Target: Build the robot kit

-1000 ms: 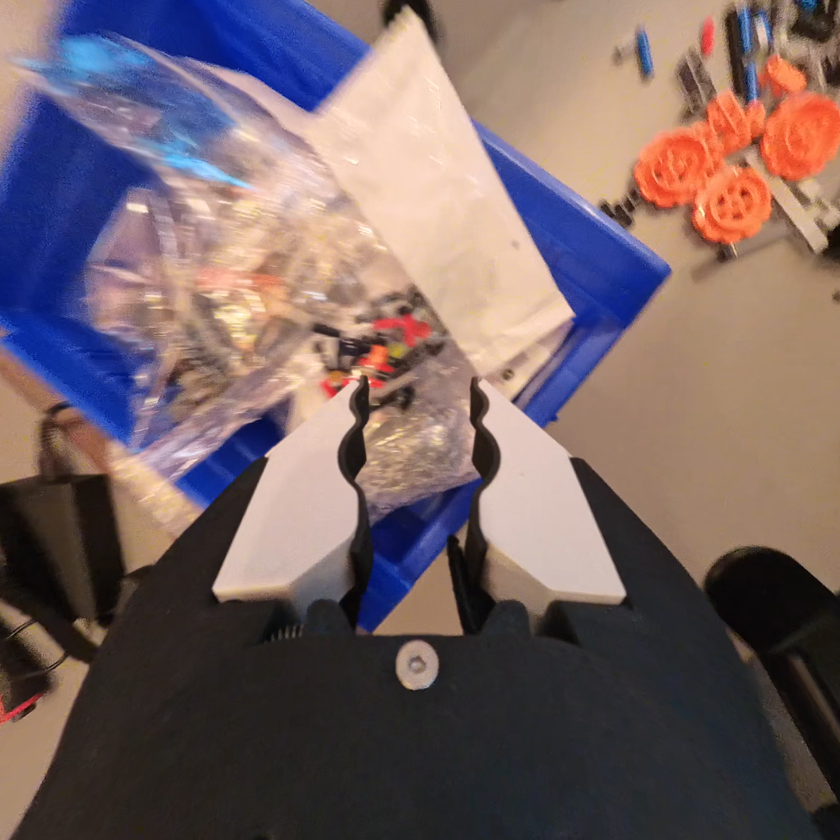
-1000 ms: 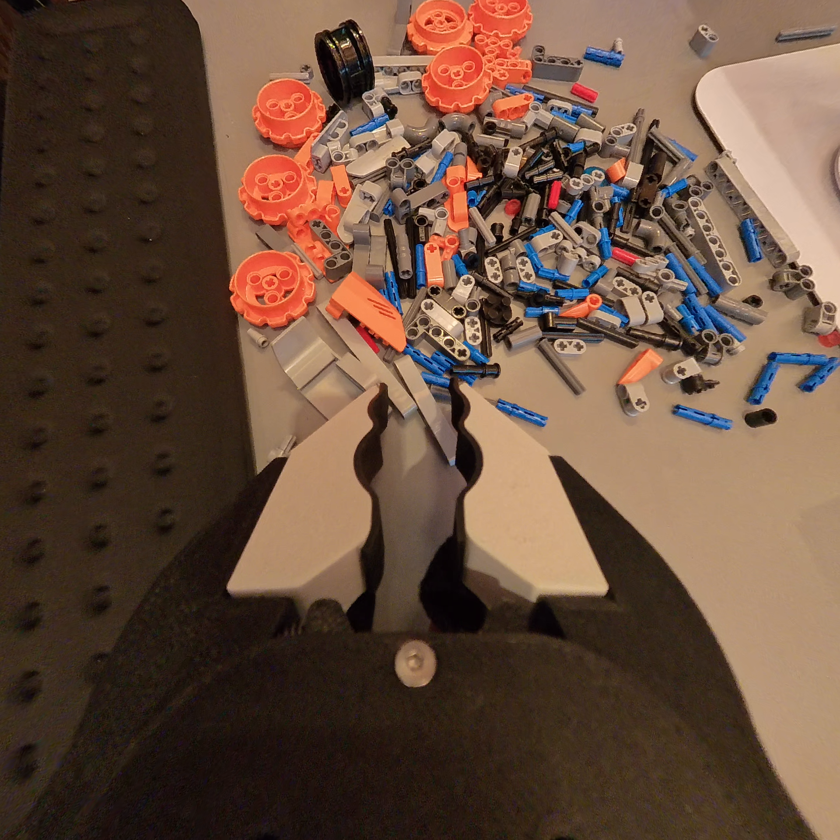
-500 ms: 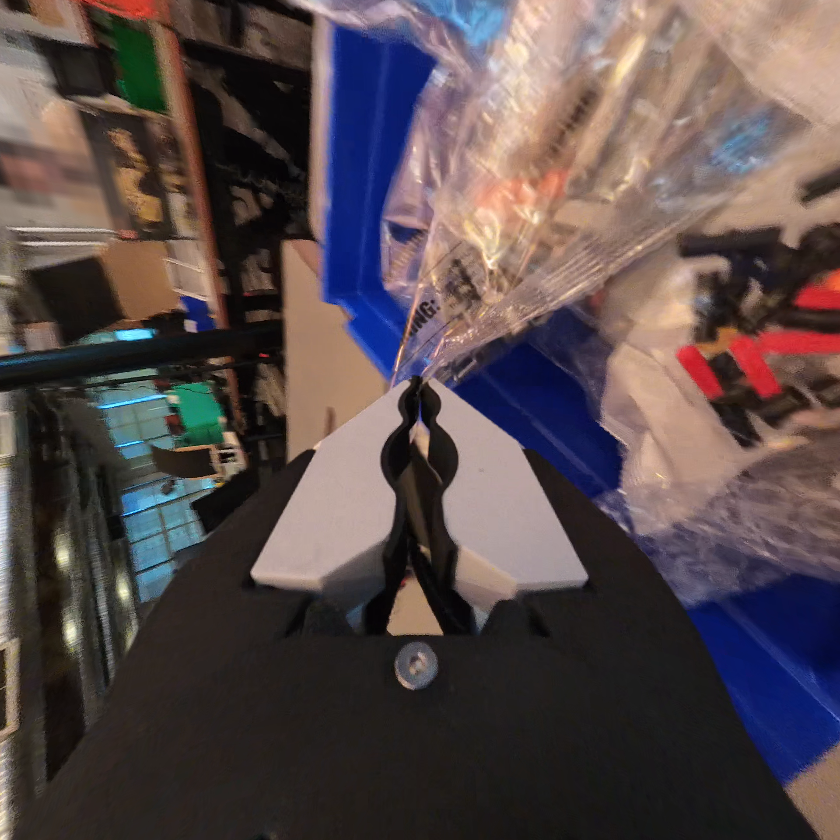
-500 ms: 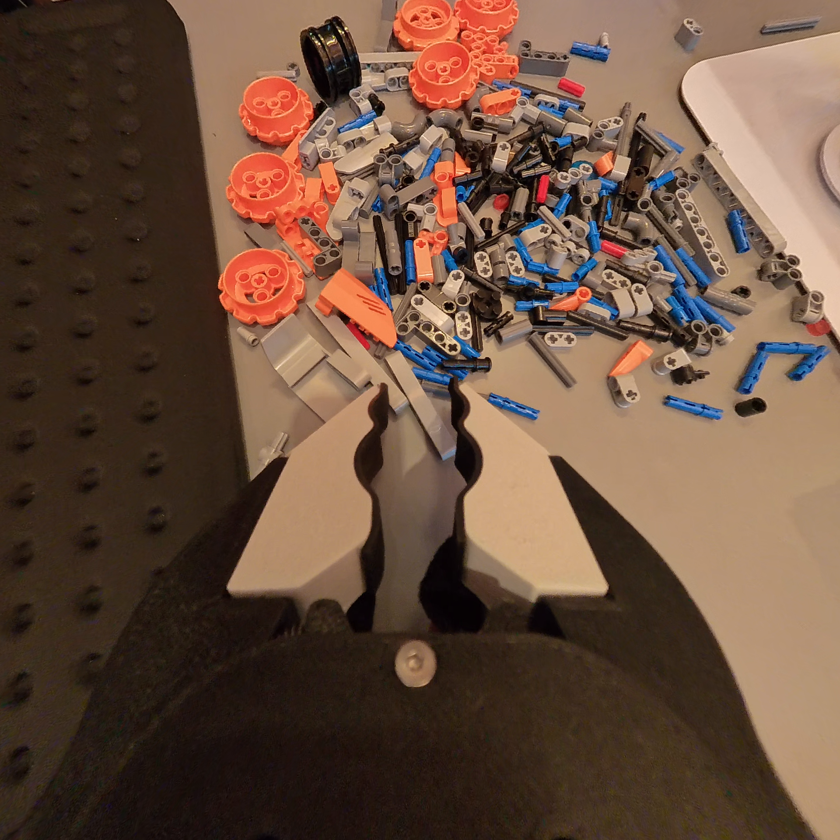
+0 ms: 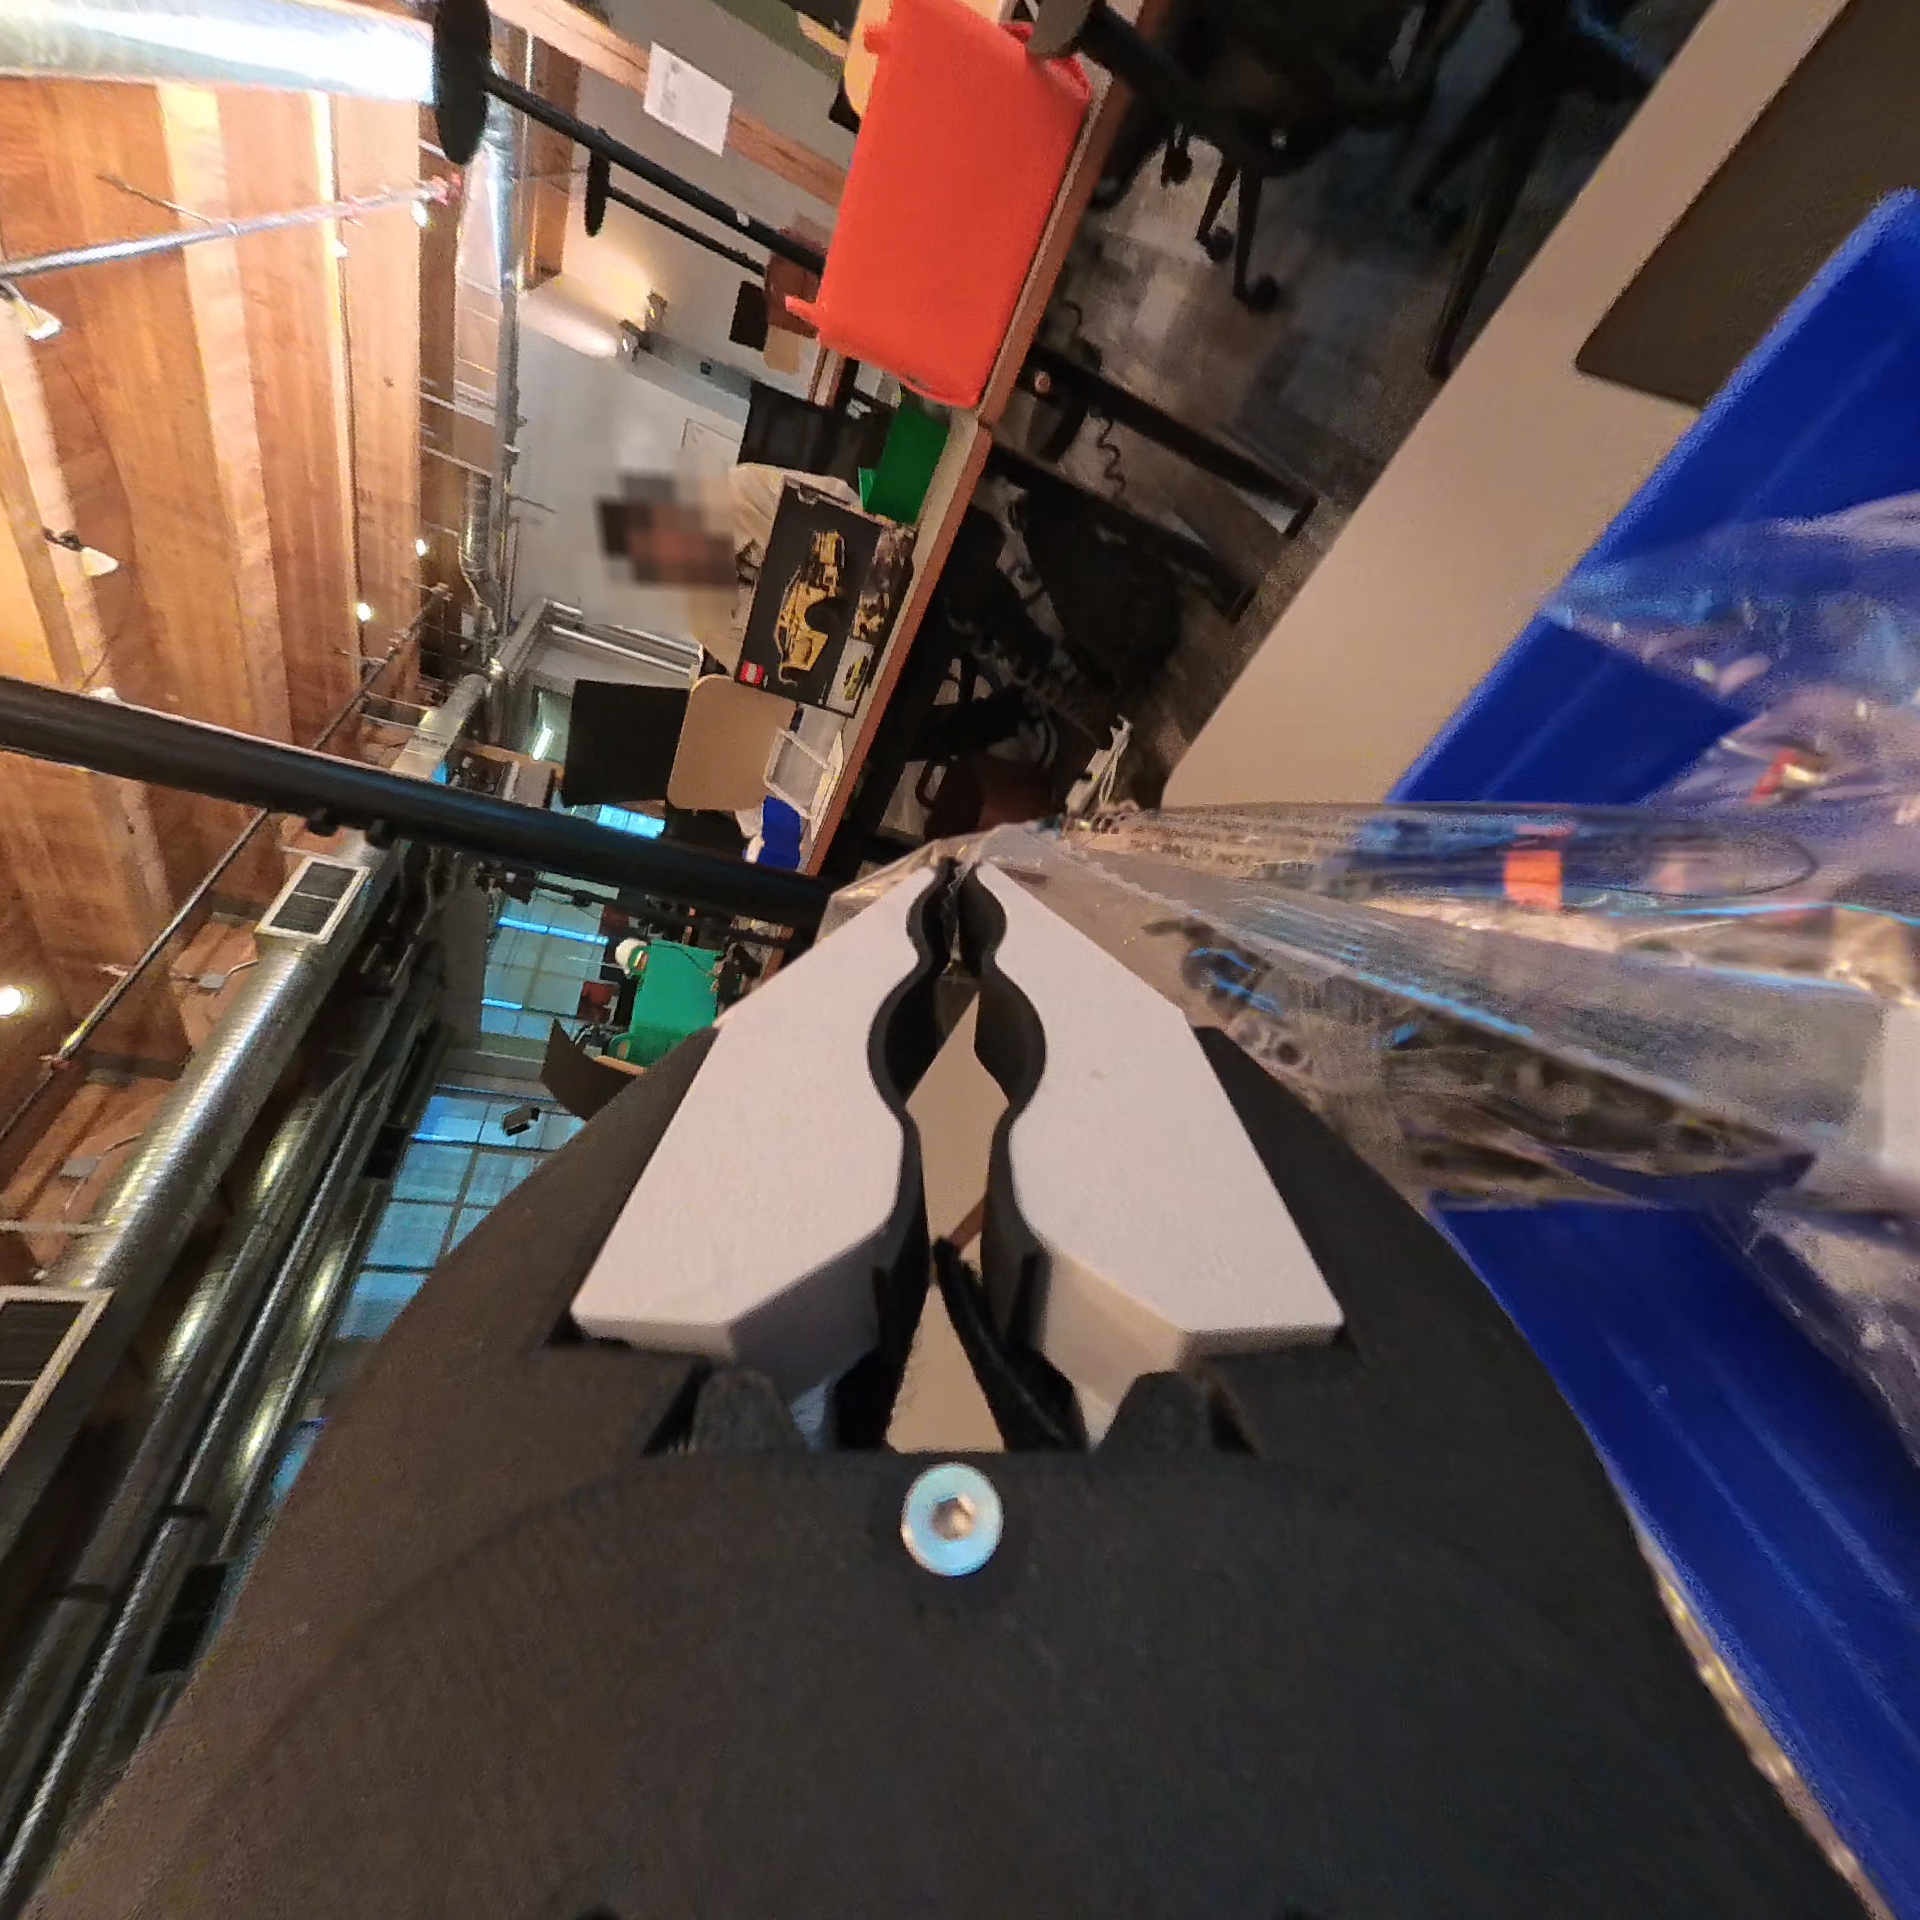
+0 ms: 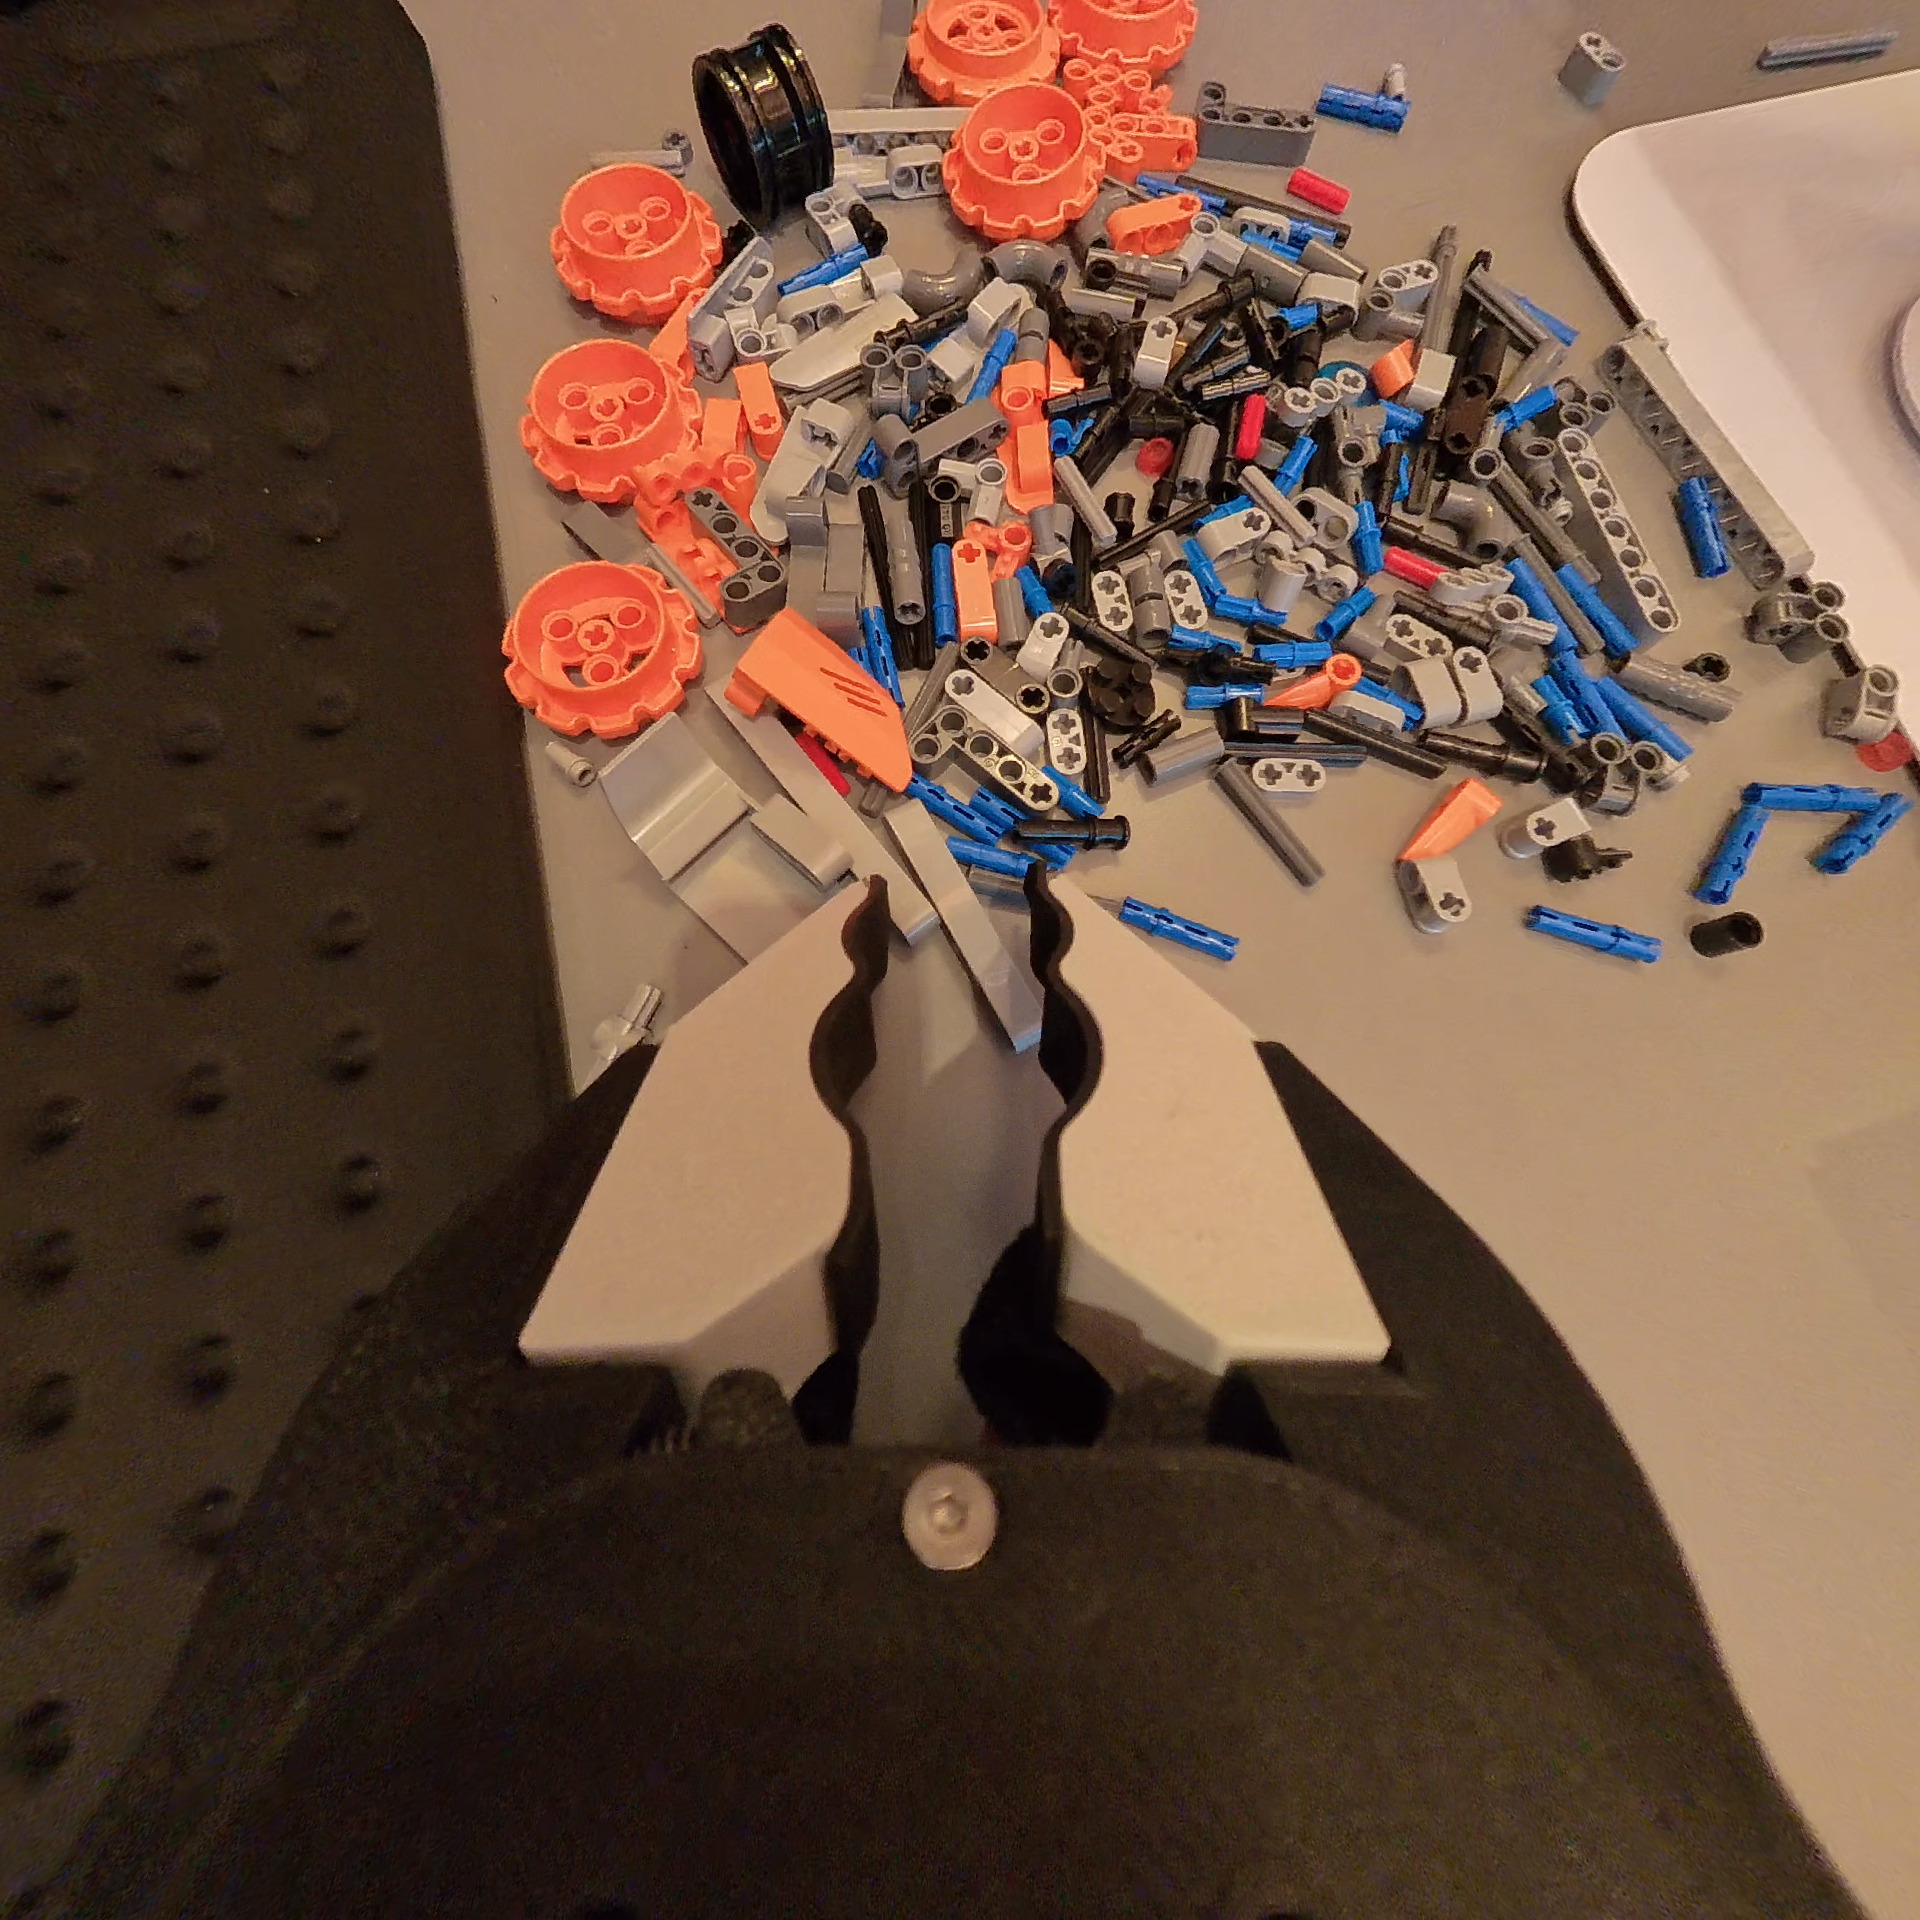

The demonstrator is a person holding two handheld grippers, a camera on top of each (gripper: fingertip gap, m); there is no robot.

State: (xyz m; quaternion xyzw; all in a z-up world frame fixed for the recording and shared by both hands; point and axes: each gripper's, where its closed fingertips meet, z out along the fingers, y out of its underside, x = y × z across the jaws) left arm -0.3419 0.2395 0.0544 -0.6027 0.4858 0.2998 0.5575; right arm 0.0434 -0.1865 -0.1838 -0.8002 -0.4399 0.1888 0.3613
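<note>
My left tongs (image 5: 958, 878) are pinched nearly closed at the tips, and they grip the edge of a clear bag (image 5: 1538, 997). The bag stretches away to the right of the tongs, over a blue bin (image 5: 1714, 644). Small parts show through the plastic, but they are too blurred for me to name. The bin stands on a pale counter (image 5: 1455, 499). The view is tipped on its side; behind the tongs I see a room with a black pole (image 5: 395, 795), an orange pad (image 5: 951, 197) and a dark box (image 5: 826, 597) on a far counter.

My right tongs (image 6: 956, 894) stand parted and hold nothing. They hang above the grey counter (image 6: 1455, 1143), at the near edge of a spread of loose building pieces (image 6: 1195, 499) in blue, grey, black and orange. A long grey strip (image 6: 966, 914) lies on the counter and shows in the gap between the tips; I think the tongs are clear of it, though I cannot be sure from this angle. Orange wheels (image 6: 608, 410) lie along the left side of the spread, with a black tyre (image 6: 764, 120) beyond them. A dark studded mat (image 6: 208, 623) borders the counter on the left. A white tray (image 6: 1787, 239) sits at the far right.
</note>
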